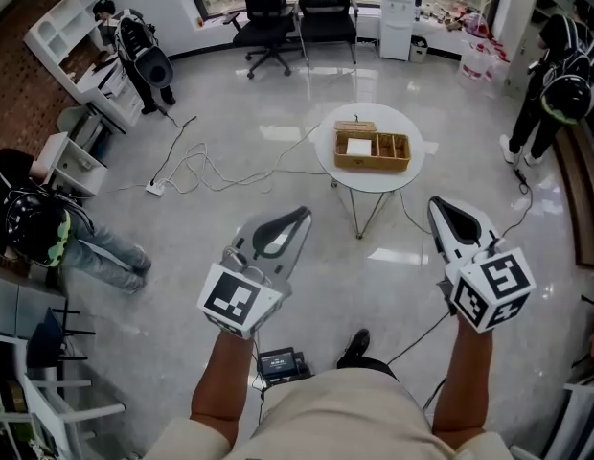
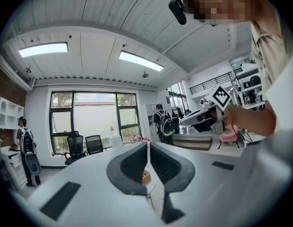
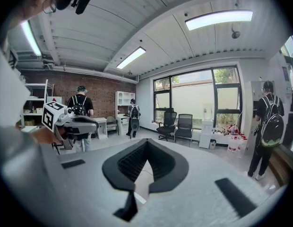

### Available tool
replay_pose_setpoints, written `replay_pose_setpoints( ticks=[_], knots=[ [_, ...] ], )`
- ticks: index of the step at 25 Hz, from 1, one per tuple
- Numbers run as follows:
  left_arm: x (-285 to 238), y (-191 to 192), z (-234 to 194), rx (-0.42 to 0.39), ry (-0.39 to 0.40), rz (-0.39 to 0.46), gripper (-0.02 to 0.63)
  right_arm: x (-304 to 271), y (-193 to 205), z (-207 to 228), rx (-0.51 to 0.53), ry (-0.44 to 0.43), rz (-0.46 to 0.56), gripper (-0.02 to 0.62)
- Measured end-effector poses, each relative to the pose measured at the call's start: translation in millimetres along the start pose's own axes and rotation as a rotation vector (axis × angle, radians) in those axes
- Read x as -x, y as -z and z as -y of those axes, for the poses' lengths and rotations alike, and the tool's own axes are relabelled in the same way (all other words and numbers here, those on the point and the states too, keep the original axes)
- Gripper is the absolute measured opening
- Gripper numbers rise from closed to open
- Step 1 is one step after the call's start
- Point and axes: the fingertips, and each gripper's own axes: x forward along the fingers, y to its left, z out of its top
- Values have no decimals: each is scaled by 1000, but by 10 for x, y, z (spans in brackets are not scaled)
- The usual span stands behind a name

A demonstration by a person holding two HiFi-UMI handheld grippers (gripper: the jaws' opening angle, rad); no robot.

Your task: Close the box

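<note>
An open wooden box with several compartments stands on a small round white table ahead of me; a white item lies in one compartment. Both grippers hang in the air well short of the table, pointing toward it. My left gripper is shut with nothing in it, its tips together; a sliver of the box shows below them. My right gripper is also shut and empty. Each gripper view shows the other gripper off to the side.
Cables and a power strip lie on the glossy floor left of the table. Two office chairs stand by the windows. People stand at far left and right; another sits at left.
</note>
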Motion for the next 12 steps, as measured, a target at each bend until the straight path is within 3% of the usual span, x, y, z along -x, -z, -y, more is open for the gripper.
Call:
replay_pose_setpoints(
  ticks=[6,12],
  knots=[
    [-409,4,23,-28,-10,9,21,-128,27,372,-13,-28,9,-8],
    [-781,-74,162,-18,0,-43,21,-157,14,709,-21,-43,20,-8]
  ],
)
